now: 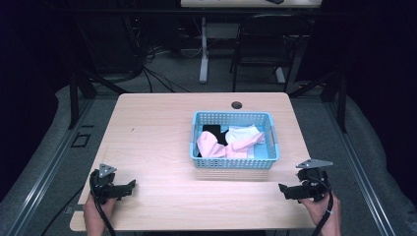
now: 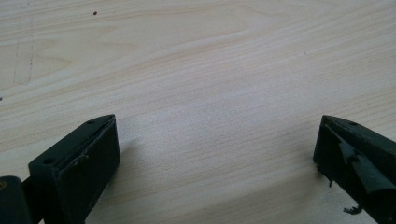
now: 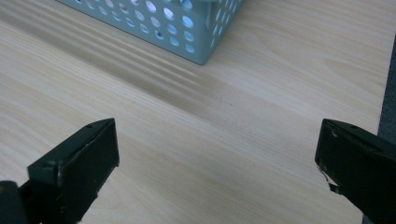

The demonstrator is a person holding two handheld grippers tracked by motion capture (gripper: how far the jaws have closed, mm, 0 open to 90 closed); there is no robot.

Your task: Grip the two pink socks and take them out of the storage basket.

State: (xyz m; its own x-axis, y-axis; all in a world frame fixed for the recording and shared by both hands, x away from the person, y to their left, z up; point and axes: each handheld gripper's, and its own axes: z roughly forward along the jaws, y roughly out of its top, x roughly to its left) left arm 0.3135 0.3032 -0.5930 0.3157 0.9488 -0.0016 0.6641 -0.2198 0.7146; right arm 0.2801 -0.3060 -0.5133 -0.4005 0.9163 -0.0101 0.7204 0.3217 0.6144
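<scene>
Basket well ahead of right gripper jaws, spread wide.

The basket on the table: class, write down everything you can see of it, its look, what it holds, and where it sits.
The basket is a light blue rectangular tray, plastic by the look, its walls pierced with rows of round holes and a handle slot in its right end. It sits upright and flat on the wooden table, right of centre, near a round hole in the top. Inside lie crumpled cloths: pink, white and black. Neither tool touches it.
</scene>
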